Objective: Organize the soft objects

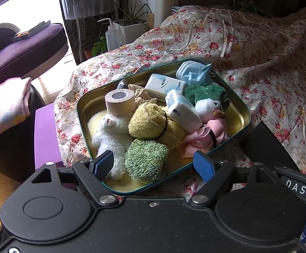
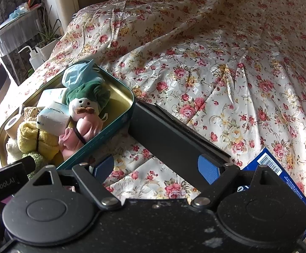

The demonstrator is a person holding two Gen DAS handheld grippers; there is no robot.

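A teal metal tin with a gold inside sits on the floral cloth. It holds a white plush bear, a green knitted scrubber, a yellow rolled towel, a pink cloth, a tissue pack, a green duck plush, blue masks and a tape roll. My left gripper is open and empty at the tin's near rim. My right gripper is open and empty above the cloth, right of the tin.
A black flat case lies on the cloth beside the tin. A blue box lies at the right. The floral cloth covers the surface. A purple chair, a squeeze bottle and a potted plant stand at the left.
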